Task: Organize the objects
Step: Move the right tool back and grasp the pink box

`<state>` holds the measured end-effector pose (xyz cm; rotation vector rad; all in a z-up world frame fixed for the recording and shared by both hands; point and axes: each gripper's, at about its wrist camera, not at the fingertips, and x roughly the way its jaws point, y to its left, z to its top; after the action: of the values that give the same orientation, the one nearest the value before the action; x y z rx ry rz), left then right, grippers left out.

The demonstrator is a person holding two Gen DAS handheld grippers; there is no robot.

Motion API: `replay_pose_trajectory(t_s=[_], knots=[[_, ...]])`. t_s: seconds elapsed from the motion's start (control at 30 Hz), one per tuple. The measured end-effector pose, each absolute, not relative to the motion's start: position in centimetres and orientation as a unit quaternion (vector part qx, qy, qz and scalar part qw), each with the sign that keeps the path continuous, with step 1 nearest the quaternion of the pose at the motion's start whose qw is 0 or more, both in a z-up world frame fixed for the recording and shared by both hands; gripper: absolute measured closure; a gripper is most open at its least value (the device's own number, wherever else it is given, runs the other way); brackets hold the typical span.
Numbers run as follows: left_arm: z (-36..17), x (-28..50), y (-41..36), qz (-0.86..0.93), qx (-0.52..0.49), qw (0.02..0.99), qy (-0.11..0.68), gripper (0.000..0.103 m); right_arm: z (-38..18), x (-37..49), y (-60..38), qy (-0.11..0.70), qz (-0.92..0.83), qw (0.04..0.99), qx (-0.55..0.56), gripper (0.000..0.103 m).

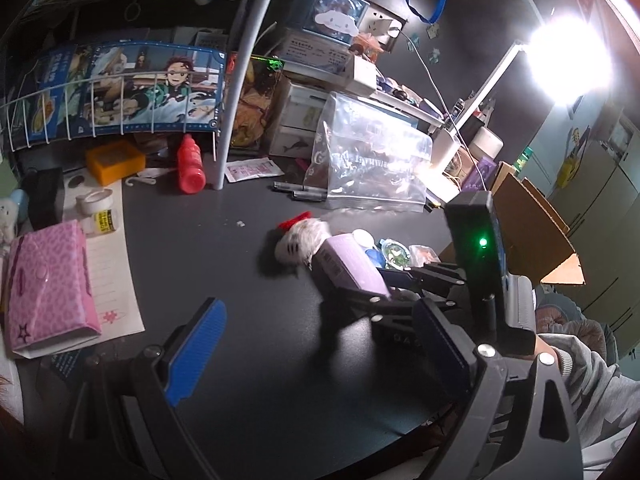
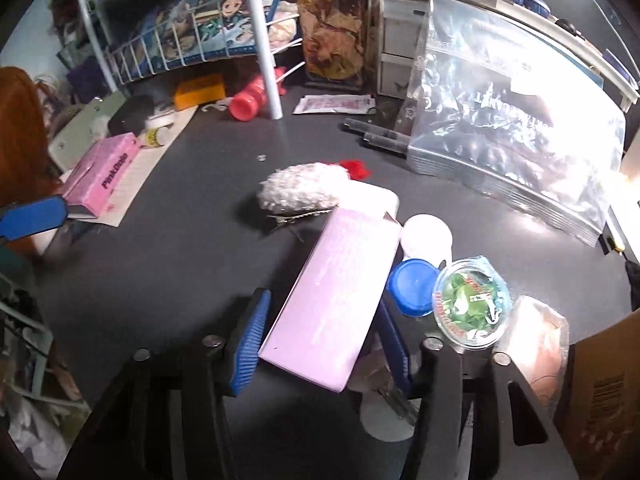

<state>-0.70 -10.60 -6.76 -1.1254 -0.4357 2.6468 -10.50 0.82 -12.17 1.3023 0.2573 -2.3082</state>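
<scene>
Left wrist view: the left gripper (image 1: 320, 340) hangs over a dark desk (image 1: 240, 280), its 2 blue pads spread wide with nothing between them. Ahead, the right gripper (image 1: 384, 292) pinches a pale purple box (image 1: 352, 268) beside a fluffy white toy (image 1: 298, 240) with a red bow. A red bottle (image 1: 190, 166) lies further back.

Right wrist view: the right gripper (image 2: 320, 344) has its 2 blue pads against the long sides of the purple box (image 2: 336, 300), which lies on the desk (image 2: 180, 260). Just right of the box sit a blue lid (image 2: 414, 286) and a round green-topped tub (image 2: 472, 304). The white toy (image 2: 300, 192) touches the box's far end.
</scene>
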Motion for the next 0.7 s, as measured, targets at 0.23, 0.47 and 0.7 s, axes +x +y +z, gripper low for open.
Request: replay_pose_trajectory(t_s=[0.23, 0.47, 0.7], knots=[[-6.4, -0.4, -10.9, 0.907, -0.375, 0.116, -0.154, 0.01, -10.6, -9.5, 2.1, 0.073, -0.855, 0.231, 0.458, 0.069], [-6.1, 0.1, -11.7, 0.909, -0.371, 0.106, -0.155, 0.01, -7.9, -6.6, 2.2, 0.062, -0.855, 0.303, 0.416, 0.069], [-7.1, -0.2, -11.9, 0.902, -0.385, 0.103, -0.163, 0.01, -10.5, -3.6, 0.2, 0.124, -0.814, 0.373, 0.427, 0.069]])
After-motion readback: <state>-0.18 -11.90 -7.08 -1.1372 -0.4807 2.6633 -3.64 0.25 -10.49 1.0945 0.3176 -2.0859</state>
